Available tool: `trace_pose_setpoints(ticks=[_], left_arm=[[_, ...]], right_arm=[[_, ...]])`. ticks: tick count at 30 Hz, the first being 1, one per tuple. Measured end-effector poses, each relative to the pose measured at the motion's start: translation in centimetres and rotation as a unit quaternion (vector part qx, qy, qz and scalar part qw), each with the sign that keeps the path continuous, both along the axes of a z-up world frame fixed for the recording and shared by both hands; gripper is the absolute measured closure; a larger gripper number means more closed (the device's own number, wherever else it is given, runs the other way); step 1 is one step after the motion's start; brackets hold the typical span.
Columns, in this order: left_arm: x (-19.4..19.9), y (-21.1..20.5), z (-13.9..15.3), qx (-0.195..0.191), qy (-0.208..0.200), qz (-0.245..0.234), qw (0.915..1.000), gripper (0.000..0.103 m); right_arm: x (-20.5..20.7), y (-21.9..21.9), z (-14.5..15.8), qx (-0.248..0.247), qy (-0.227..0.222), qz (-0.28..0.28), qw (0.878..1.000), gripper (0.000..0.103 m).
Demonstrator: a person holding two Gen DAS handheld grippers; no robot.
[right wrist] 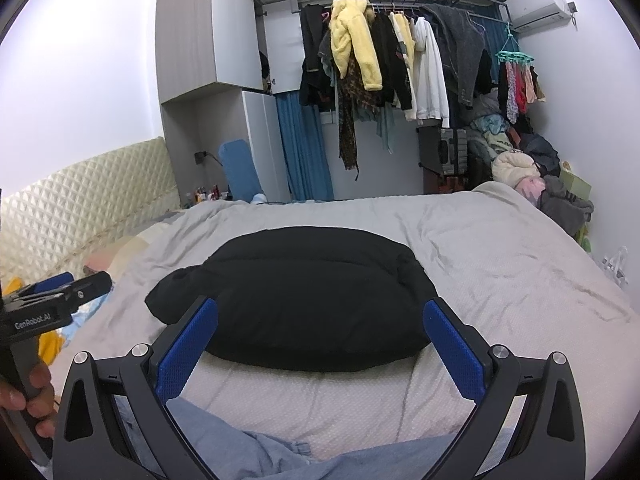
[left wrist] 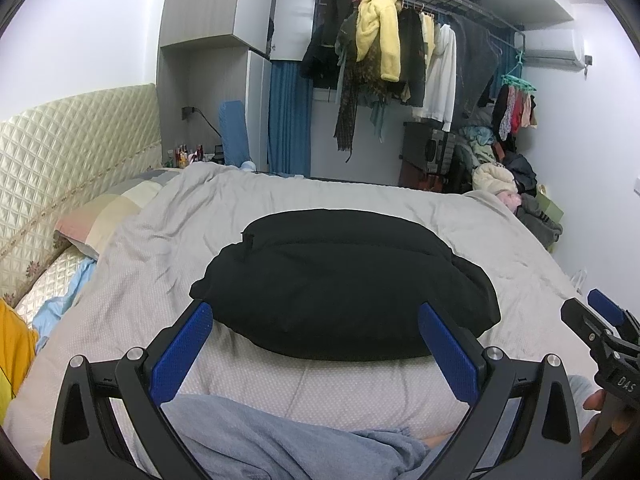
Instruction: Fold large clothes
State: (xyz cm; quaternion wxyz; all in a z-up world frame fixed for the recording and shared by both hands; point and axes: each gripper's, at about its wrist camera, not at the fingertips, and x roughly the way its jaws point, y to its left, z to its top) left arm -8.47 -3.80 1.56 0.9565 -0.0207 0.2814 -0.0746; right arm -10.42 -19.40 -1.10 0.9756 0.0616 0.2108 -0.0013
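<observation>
A black garment (left wrist: 340, 280) lies folded in a thick bundle on the grey bedspread (left wrist: 200, 216); the right wrist view shows it too (right wrist: 296, 300). My left gripper (left wrist: 316, 312) stands open just in front of the bundle's near edge, its blue pads (left wrist: 182, 350) apart and holding nothing. My right gripper (right wrist: 320, 308) is open in the same way, close to the near edge of the garment. Each gripper shows in the other's view, the right one (left wrist: 600, 320) at the right edge and the left one (right wrist: 64, 292) at the left edge, held by a hand (right wrist: 36, 396).
A blue-grey cloth (left wrist: 280, 440) lies at the near edge of the bed. Pillows (left wrist: 108, 216) and a quilted headboard (left wrist: 60, 160) are at the left. A rack of hanging clothes (left wrist: 392, 52) and a heap of clothes (left wrist: 504, 176) stand beyond the bed.
</observation>
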Motion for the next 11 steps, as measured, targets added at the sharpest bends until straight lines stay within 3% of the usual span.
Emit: trace_pose_setpoints(ticks=[11], left_arm=[[0.21,0.27,0.29,0.000,0.000,0.003,1.0000,0.000]], right_arm=[[0.19,-0.02,0.59,-0.006,-0.001,-0.003,1.000,0.000]])
